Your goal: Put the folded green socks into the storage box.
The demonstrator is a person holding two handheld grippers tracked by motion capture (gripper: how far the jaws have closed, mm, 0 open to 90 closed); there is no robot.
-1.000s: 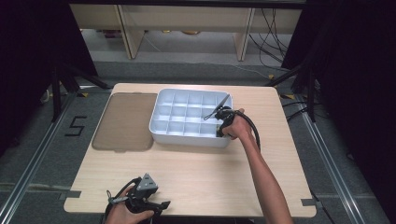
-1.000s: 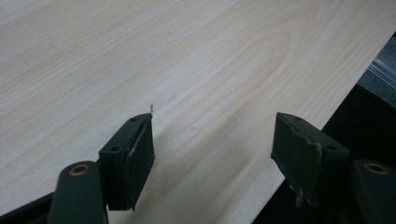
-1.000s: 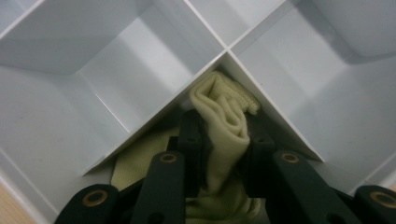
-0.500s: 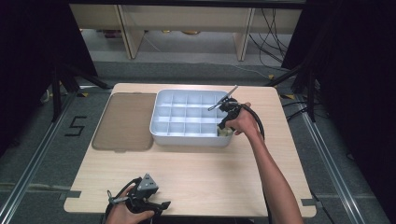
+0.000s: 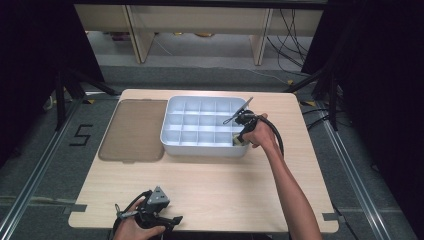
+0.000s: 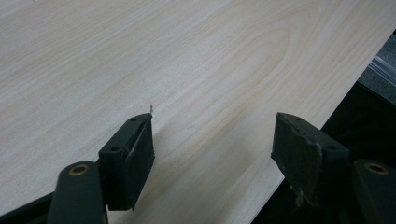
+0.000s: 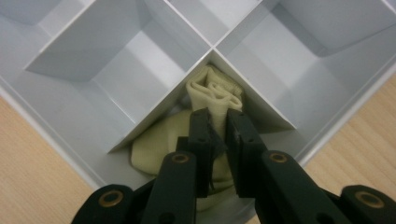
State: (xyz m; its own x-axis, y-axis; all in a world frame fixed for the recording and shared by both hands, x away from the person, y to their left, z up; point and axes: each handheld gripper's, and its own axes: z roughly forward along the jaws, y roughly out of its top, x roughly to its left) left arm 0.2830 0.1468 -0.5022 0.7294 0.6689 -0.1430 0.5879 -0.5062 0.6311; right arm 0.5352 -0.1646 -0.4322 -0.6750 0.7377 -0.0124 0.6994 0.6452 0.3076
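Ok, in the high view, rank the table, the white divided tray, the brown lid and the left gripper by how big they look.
1. Table
2. Tray and lid: too close to rank.
3. Left gripper, smallest, though nearest the camera.

This looks like a lab or test room set up for recording handling work, not a home. A plain pale wood-grain bench (image 5: pixel 210 185) stands alone in the middle of the frame on a dark grey carpeted floor (image 5: pixel 30 170). Black curtains (image 5: pixel 380 75) close off the upper left and right sides. Metal floor rails (image 5: pixel 30 185) run along both sides of the bench, and a white taped numeral "5" (image 5: pixel 80 135) marks the floor at middle left. Black cables (image 5: pixel 295 30) trail across the floor at upper right, near light wooden shelving legs (image 5: pixel 137 32) along the top of the frame.
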